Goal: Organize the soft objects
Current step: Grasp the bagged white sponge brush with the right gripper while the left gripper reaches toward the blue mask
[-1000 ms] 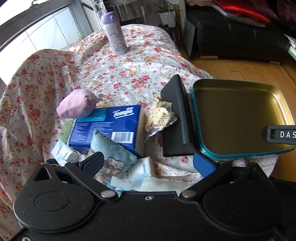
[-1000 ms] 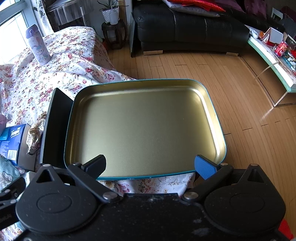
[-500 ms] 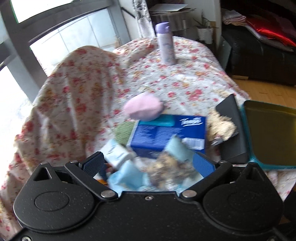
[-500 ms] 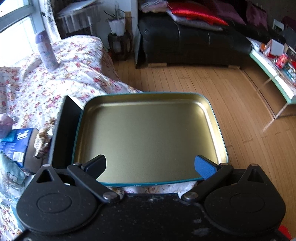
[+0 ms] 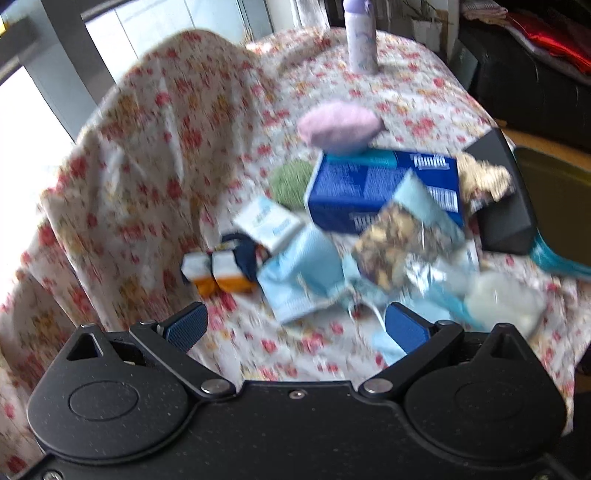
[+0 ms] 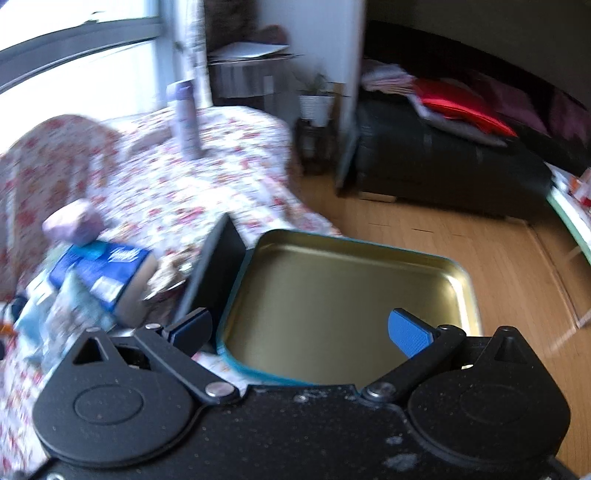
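Soft items heaped on floral cloth: pink pouch resting on far edge of blue tissue box, green pad just left of box, snack bag leaning on box front, pale blue packets beside it, small orange-white packs at left. Black box stands between pile and tin; tin empty, gold inside, teal rim. Bottle upright at far end. Left gripper spread wide above cloth, holding nothing. Right gripper spread wide over tin's near edge, holding nothing. Both views blurred.
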The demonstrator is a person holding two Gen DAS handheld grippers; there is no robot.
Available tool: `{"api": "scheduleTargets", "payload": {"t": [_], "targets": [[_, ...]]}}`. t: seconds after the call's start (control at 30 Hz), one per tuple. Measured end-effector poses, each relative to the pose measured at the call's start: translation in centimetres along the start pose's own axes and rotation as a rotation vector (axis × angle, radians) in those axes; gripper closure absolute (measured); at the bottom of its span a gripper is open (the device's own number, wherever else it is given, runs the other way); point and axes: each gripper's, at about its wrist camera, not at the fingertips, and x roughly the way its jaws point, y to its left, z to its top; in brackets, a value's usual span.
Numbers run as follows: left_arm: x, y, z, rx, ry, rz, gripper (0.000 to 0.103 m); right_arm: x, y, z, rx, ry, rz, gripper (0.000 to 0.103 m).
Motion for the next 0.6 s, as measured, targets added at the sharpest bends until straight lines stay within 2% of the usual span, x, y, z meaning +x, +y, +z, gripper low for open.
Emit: {"api": "scheduleTargets", "payload": {"t": [0.2,0.37,0.47,0.6], "targets": [[0.9,0.1,-2.0,-0.082,0.050,-0.062,0.004,-1.2,2.5,-1.6,-0.110,0.002,0.133,0.001],[1.5,-2.0,-3.1,0.026,0.066,-0.105,0.004,-0.6,4.1,-2.8,-0.170,0.114,0.195,0.001],[1.7,-2.5,-3.5,0.082,0.047,-0.126,0.004,-1.2,5.4,-3.2,-0.248,0.093,0.186,0.001],[2.2,-2.6,-4.2,0.140,0.037,-0.177,0.004,-1.4,7.1,-3.8,-0.331,0.118,0.276,0.002]]}}
